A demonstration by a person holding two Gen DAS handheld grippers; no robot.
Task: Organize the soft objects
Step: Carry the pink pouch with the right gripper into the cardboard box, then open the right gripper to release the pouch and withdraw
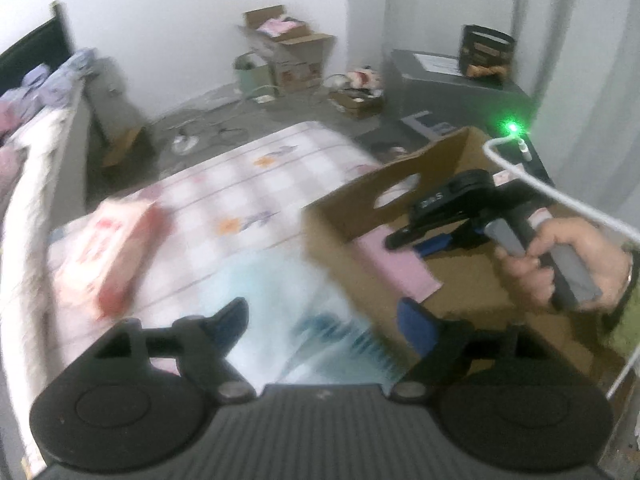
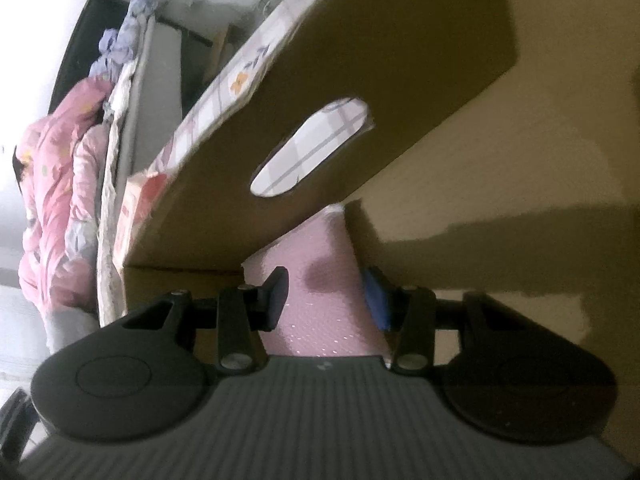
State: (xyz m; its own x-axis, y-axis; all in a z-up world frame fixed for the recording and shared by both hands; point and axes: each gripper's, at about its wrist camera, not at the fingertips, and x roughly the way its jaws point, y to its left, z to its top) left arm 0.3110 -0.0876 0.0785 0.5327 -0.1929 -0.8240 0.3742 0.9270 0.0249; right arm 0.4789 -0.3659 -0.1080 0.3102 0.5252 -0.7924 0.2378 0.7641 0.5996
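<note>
Left gripper (image 1: 322, 316): fingers apart, around blurred light-blue pack (image 1: 280, 300).
Right gripper (image 2: 326, 298): fingers apart, pink pack (image 2: 320, 280) between them, inside cardboard box (image 2: 360, 60).
Pink pack: far end hidden behind box wall at 12 o'clock.

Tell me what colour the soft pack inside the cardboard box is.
Pink. The soft pack in the cardboard box shows best in the right wrist view.

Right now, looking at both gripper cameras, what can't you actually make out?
- Light blue pack, left wrist view: motion blur smears its print, and the left gripper cuts off its near end.
- Pink pack in the cardboard box, right wrist view: the right gripper hides its near end, so contact is unclear.
- Red and white pack: label blurred.
</note>
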